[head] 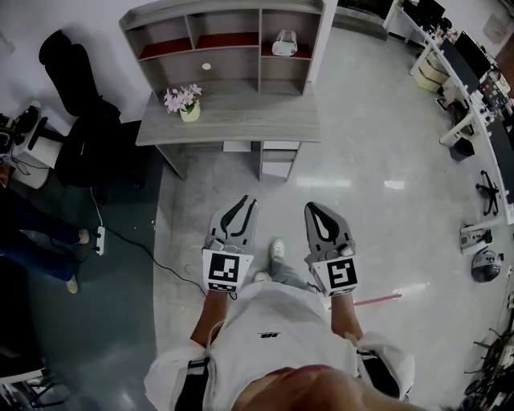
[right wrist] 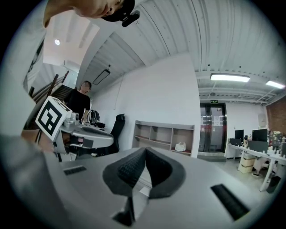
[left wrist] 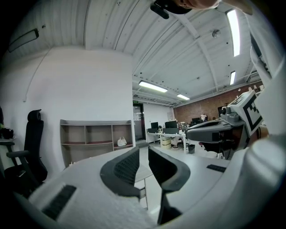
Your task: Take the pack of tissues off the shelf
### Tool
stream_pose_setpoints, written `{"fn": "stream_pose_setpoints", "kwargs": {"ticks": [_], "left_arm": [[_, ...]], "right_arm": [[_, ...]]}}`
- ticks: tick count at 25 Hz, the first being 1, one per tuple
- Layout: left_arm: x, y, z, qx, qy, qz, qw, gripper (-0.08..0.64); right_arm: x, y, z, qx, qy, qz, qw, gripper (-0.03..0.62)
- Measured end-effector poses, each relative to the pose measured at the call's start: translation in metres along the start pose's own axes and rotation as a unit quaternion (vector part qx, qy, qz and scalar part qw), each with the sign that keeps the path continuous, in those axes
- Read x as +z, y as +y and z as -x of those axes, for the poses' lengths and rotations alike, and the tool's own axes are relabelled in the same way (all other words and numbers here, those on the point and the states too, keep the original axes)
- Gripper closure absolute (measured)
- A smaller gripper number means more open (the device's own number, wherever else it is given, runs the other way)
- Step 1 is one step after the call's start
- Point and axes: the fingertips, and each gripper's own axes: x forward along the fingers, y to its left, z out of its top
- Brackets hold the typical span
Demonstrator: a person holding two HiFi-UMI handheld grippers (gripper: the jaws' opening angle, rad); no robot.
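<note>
Pack of tissues (head: 283, 42) — right compartment of shelf (head: 217, 8)

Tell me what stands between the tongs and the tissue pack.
Nothing visible does. Bare floor lies between the left tongs, the right tongs and the desk; the tissue pack sits in the open right compartment of the shelf.

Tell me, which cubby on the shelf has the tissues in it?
The right cubby of the top row: the white pack of tissues sits in it. The other two in that row look empty.
</note>
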Motion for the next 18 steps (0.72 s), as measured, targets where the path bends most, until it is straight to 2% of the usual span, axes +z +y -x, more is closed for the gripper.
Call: {"fn": "stream_pose_setpoints", "kwargs": {"ticks": [12,15,18], "left_arm": [[0.0,0.021,-0.071,0.006,0.014,-0.002,0.9999,0.48],[0.002,0.025,-0.088,0.007,0.017,-0.003,0.9998,0.482],[0.001,0.028,-0.104,0.01,0.02,-0.003,0.9997,0.482]], "right_arm": [[-0.008,-0.054,-0.055,0.007,0.003,-0.007,1.0,0.566],[-0.014,-0.069,-0.065,0.005,0.022,-0.011,1.0,0.566],[-0.013,-0.08,-0.079,0.012,0.005,-0.012,1.0,0.566]]}}
